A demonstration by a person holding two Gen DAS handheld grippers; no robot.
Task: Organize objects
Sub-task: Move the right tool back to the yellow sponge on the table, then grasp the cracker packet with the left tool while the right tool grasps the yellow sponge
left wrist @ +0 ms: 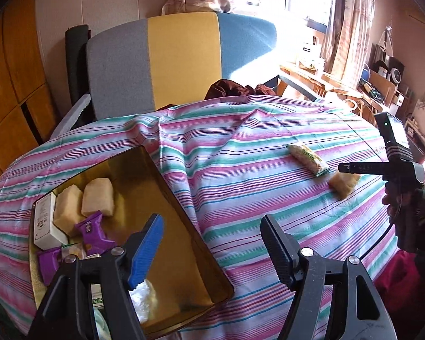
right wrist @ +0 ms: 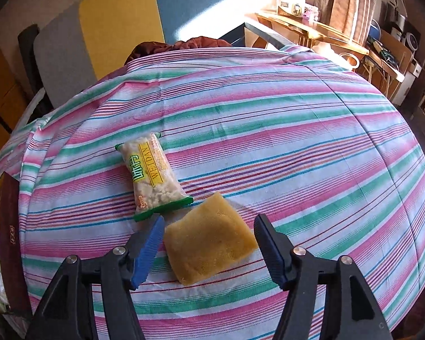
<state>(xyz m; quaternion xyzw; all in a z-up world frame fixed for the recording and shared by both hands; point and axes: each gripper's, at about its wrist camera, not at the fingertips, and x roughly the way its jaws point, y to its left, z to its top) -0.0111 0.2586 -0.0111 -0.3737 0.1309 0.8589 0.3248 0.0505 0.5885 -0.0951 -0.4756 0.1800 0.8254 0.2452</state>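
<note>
Your work surface is a table under a striped cloth (right wrist: pixel 269 130) in pink, green and white, creased toward its far edge; behind that edge stands a panel (left wrist: pixel 181 59) in grey, yellow and blue.

At the near left corner of the cloth sits a gold tin box (left wrist: pixel 167 212), open at the top; its far left end is crowded, with a white carton (left wrist: pixel 44 221) against the left wall, two pale wrapped blocks (left wrist: pixel 83 204) side by side just beside it, and purple sachets (left wrist: pixel 92 231) lying nearer you; the right half of its floor shows bare gold.

Toward the near right edge of the cloth lie the two things outside the box; the yellow-brown wrapped block (right wrist: pixel 209 240) rests flat and turned at an angle, and the green-ended snack pack (right wrist: pixel 154 175) lies just beyond it on the left, its near end close to the block's corner, though you cannot tell whether they touch.

Your right gripper (right wrist: pixel 208 238) points down over that block; its jaws are spread with the block lying between them, and neither pad presses on it.

Your left gripper (left wrist: pixel 212 240) hangs above the right edge of the box; its jaws are spread with nothing between them.
</note>
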